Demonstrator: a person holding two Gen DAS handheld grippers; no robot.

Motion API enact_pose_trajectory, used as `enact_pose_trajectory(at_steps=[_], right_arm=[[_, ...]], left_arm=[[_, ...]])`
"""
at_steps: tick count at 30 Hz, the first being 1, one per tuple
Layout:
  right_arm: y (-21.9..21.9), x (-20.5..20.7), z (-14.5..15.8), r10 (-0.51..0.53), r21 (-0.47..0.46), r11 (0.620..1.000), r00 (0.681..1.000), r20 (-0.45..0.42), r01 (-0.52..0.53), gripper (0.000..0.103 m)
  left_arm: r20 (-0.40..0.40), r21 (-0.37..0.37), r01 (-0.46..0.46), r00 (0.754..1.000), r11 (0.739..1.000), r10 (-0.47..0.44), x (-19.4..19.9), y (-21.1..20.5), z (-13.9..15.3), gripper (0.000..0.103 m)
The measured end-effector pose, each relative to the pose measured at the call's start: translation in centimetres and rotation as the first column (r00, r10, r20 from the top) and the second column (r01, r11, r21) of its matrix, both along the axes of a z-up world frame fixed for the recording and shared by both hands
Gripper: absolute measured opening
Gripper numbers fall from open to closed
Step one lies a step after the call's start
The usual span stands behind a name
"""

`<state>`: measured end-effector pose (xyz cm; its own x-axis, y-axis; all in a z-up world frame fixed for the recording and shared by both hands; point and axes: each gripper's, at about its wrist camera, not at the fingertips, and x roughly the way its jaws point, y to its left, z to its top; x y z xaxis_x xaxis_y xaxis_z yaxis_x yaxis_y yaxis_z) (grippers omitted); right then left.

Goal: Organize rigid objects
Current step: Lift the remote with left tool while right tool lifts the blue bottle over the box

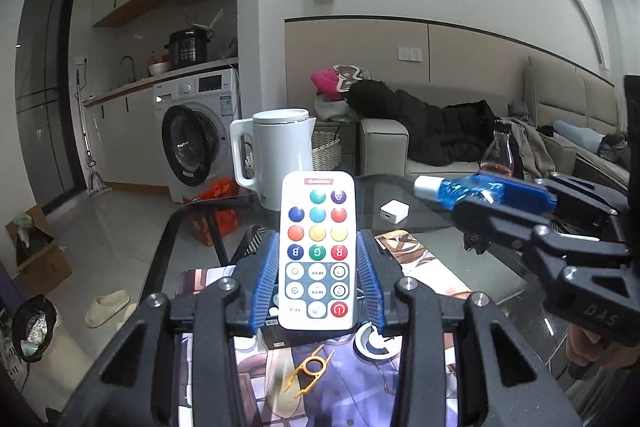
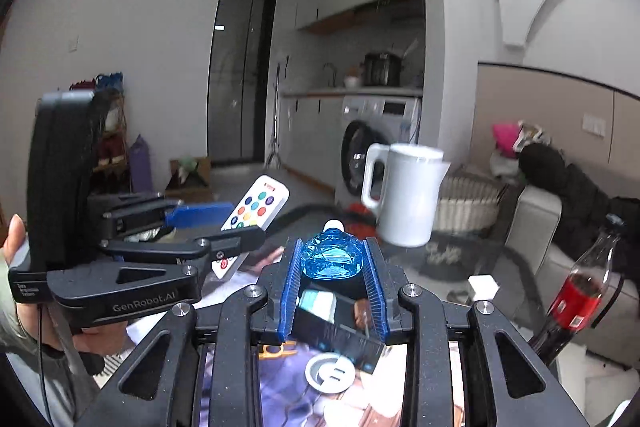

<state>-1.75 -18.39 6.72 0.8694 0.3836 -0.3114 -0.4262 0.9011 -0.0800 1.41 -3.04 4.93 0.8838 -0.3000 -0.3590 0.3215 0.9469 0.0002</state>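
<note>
My left gripper [image 1: 319, 241] is shut on a white remote [image 1: 318, 255] with coloured buttons, its blue pads pressing both long edges. It holds the remote above the glass table [image 1: 440, 239]. To the right, my right gripper [image 1: 490, 201] is shut on a small clear-blue bottle [image 1: 468, 189] with a white cap, lying level. In the right wrist view that bottle [image 2: 332, 259] sits cap-forward between the pads of the right gripper [image 2: 333, 247]. At the left there, the left gripper [image 2: 224, 227] carries the remote [image 2: 256, 207], with a person's hand on its handle.
On the table's far side stands a white kettle [image 1: 280, 155]. Near it lie a white charger cube [image 1: 394, 211] and a cola bottle [image 2: 580, 291]. Below the grippers, a printed mat [image 1: 260, 379] bears a yellow tool [image 1: 308, 373], a dark box [image 2: 340, 327] and a white ring [image 2: 330, 373].
</note>
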Motion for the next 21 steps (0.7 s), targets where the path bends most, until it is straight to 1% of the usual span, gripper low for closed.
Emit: enact_pose_trajectory(at_steps=[2,12,15,21], right_arm=[[0.1,-0.3,0.3,-0.007,0.004,1.000,1.000,0.020,0.007,0.030],[0.1,-0.7,0.4,-0.021,0.022,1.000,0.999,0.029,0.020,0.030],[0.3,-0.1,0.5,-0.032,0.030,0.999,0.999,0.030,0.031,0.030],[0.2,2.5,0.8,-0.073,0.062,0.996,0.997,0.027,0.071,0.030]], left_arm=[[0.000,-0.011,-0.005,1.000,1.000,0.005,0.2,0.3,0.1,0.038],[-0.005,-0.031,-0.001,1.000,1.000,0.000,0.7,0.2,0.1,0.038],[-0.007,-0.054,-0.005,1.000,0.999,0.005,0.9,0.2,0.5,0.038],[0.005,-0.081,-0.024,1.000,0.996,0.025,2.8,0.1,1.0,0.038]])
